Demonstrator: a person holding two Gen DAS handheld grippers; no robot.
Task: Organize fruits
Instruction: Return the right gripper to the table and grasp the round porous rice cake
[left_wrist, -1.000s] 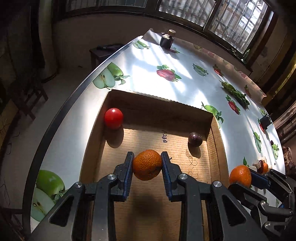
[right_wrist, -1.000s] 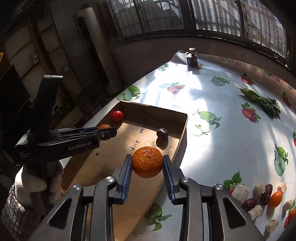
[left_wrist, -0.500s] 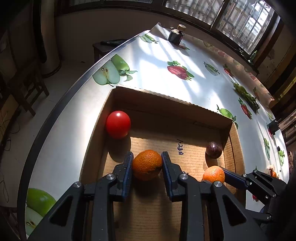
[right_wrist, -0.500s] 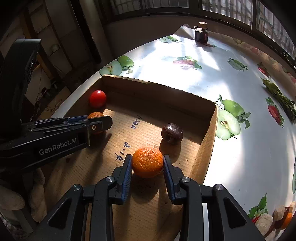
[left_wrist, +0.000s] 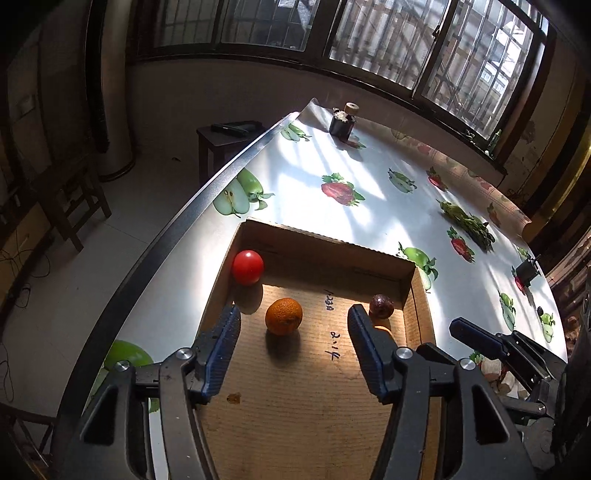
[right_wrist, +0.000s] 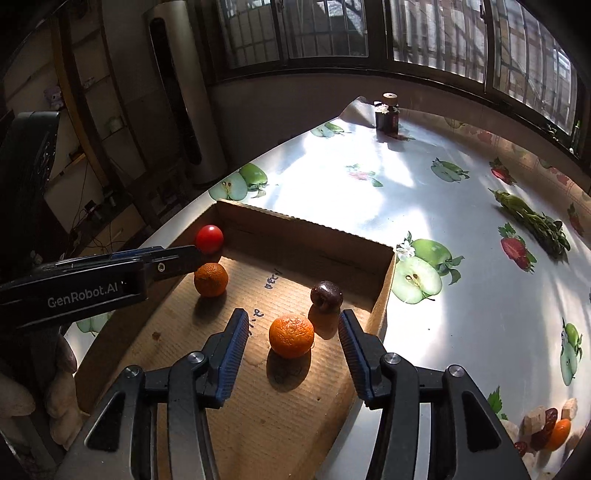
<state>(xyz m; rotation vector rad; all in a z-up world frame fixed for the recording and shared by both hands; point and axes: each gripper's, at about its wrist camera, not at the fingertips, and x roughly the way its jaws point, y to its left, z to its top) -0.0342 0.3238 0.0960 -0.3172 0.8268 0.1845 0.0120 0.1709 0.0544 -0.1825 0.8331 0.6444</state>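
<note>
Two oranges, one before your left claw and one before your right claw, sat on the floor of the cardboard box with a red tomato far left and a dark fruit right. Both claws gaped wide, holding nothing. At the table's near right, another small orange fruit and some bits lay unsorted.

A: What colours are in the brown cardboard box?
B: Two bright oranges, a glossy red tomato at ten o'clock, a dark purple-brown fruit.
A: And the tablecloth?
B: White, printed with green apples and red strawberries. The gripper pads are blue on black.
</note>
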